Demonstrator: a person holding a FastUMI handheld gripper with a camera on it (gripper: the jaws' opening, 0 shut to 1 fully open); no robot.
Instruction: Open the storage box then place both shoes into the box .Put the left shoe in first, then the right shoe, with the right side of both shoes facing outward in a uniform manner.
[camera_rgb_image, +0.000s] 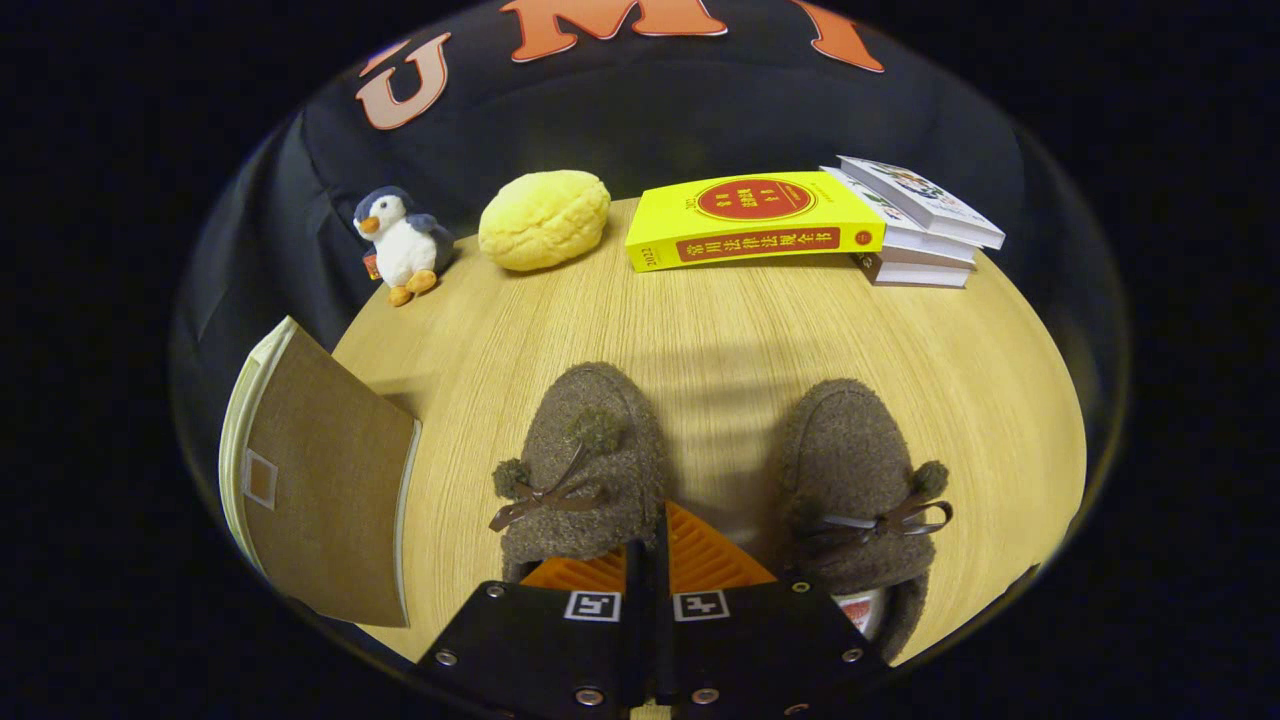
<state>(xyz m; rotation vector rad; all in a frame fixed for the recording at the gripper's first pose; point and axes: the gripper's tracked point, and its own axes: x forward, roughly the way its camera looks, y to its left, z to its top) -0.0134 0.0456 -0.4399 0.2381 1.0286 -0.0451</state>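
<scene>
Fingers of the gripper (655, 560) stand pressed together with no gap between them and nothing held, their tips over the bare strip of the light wooden tabletop (720, 330) that runs between the two shoes. Just ahead of the fingers and to their left lies the left-hand fuzzy brown slipper with pompoms and a thin brown bow (585, 465), its toe pointing away from the tool; its heel end is hidden behind the left finger. To the right of the fingers lies the matching right-hand fuzzy brown slipper (850, 490), also toe away, with a bit of its pale inner lining showing beside the gripper body. The two slippers are apart, side by side. Well off to the left of the fingers sits the brown fabric storage box with a pale rim (320, 490), its brown panel facing the tool; I cannot tell whether it is open. Beyond the slippers, at the table's far edge, stand a small plush penguin (400, 245), a round yellow bun-shaped cushion (545, 220), a thick yellow book (750, 220) and a stack of pale books (920, 225) touching its right end.
</scene>
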